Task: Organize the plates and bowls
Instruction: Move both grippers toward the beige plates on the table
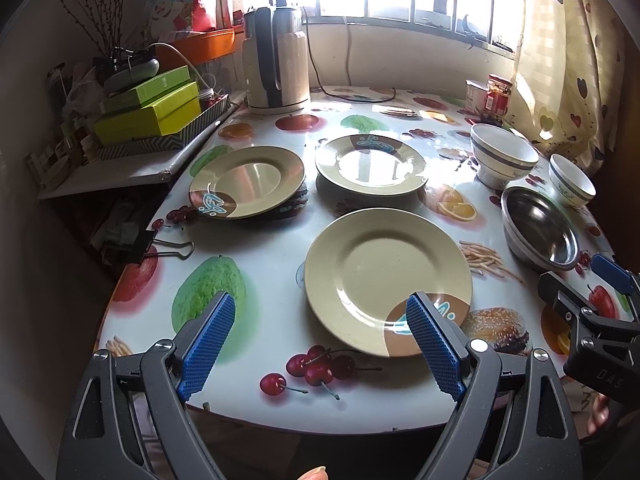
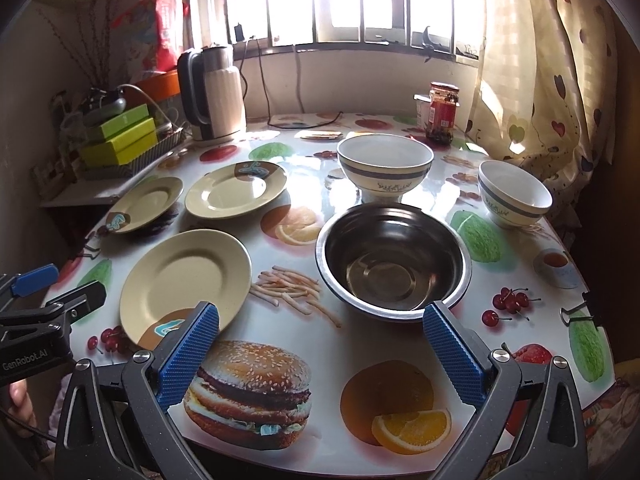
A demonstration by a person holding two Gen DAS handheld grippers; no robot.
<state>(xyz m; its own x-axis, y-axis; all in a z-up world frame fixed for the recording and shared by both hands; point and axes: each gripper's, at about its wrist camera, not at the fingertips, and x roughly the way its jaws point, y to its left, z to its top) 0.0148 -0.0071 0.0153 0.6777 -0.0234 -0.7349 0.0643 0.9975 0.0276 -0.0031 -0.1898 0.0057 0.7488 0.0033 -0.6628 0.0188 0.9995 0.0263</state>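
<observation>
Three cream plates with brown and blue marks lie on the fruit-print table: a near one (image 1: 384, 280) (image 2: 184, 280), a far middle one (image 1: 370, 164) (image 2: 236, 190) and a far left one (image 1: 246, 182) (image 2: 146, 204) propped on something dark. A steel bowl (image 1: 540, 228) (image 2: 394, 260) sits right of the near plate. Two white bowls with blue bands stand behind it, a large one (image 1: 504, 156) (image 2: 384, 166) and a small one (image 1: 572, 180) (image 2: 514, 194). My left gripper (image 1: 320, 312) is open and empty, just before the near plate. My right gripper (image 2: 320, 324) is open and empty, before the steel bowl.
An electric kettle (image 1: 276, 60) and its cord stand at the table's far left. A red jar (image 2: 442, 112) stands at the far right by the curtain. Green boxes (image 1: 148, 112) are stacked on a side shelf at left. Binder clips (image 1: 160, 246) (image 2: 576, 312) grip the table edges.
</observation>
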